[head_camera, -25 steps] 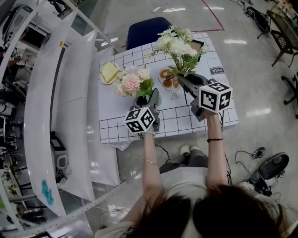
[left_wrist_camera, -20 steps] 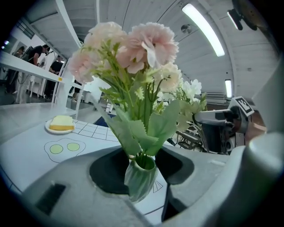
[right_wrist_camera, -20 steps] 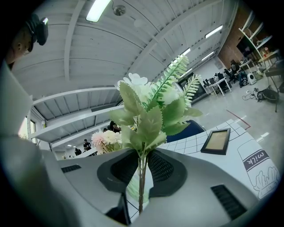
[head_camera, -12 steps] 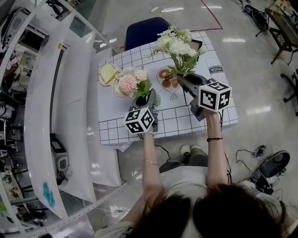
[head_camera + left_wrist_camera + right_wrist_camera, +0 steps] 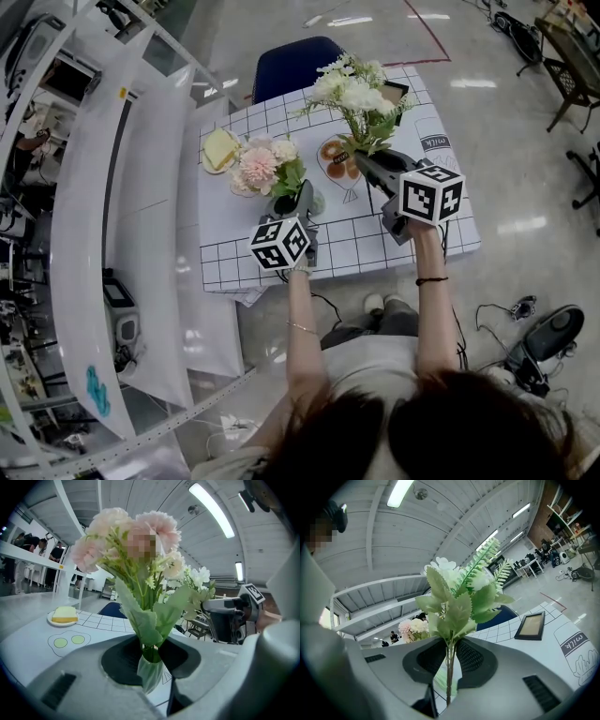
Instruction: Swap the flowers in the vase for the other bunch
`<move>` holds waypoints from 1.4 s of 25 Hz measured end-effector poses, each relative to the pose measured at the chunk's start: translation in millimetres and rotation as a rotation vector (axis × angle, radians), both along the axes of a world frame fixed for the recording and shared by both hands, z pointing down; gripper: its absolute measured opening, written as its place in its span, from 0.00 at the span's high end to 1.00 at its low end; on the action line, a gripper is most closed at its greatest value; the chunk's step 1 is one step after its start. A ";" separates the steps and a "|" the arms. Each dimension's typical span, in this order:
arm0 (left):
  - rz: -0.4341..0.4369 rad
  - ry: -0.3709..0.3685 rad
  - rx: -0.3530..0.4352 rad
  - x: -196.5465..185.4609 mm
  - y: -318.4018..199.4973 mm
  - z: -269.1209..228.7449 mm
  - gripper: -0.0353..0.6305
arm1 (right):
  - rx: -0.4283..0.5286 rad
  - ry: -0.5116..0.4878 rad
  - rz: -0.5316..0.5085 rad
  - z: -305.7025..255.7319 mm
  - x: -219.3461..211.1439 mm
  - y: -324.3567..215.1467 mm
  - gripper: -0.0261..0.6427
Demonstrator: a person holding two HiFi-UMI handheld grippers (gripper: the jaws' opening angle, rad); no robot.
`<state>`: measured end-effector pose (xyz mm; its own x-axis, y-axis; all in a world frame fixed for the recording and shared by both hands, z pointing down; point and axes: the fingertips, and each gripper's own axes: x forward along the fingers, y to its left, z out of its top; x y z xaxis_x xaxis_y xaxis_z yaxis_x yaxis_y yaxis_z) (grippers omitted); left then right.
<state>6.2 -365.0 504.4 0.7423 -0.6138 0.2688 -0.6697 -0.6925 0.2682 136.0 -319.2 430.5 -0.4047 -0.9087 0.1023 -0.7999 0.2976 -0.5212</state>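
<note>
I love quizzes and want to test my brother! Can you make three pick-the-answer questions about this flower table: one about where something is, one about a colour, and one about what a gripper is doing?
1. Where is the plate with the yellow slice?
A) left of the pink bunch
B) right of it
C) balanced on top of it

2. What colour are the blooms of the held bunch in the right gripper?
A) red
B) white
C) purple

3. What is the right gripper doing?
A) hanging open and empty
B) shut on the plate
C) shut on the held bunch's stems

Answers:
1 A: the head view shows the plate just left of the pink flowers.
2 B: white blooms sit above green leaves.
3 C: the right gripper view shows its pads clamping the thin stems.
</note>
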 end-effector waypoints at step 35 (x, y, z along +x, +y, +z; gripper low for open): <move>-0.092 0.097 0.058 -21.3 8.2 -69.6 0.82 | 0.027 0.019 -0.048 -25.9 -3.5 8.0 0.86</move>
<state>-15.1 -356.9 434.8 0.7029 -0.6930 0.1602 -0.7040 -0.6457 0.2958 132.5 -311.2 404.7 -0.4465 -0.8907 0.0857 -0.7938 0.3501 -0.4974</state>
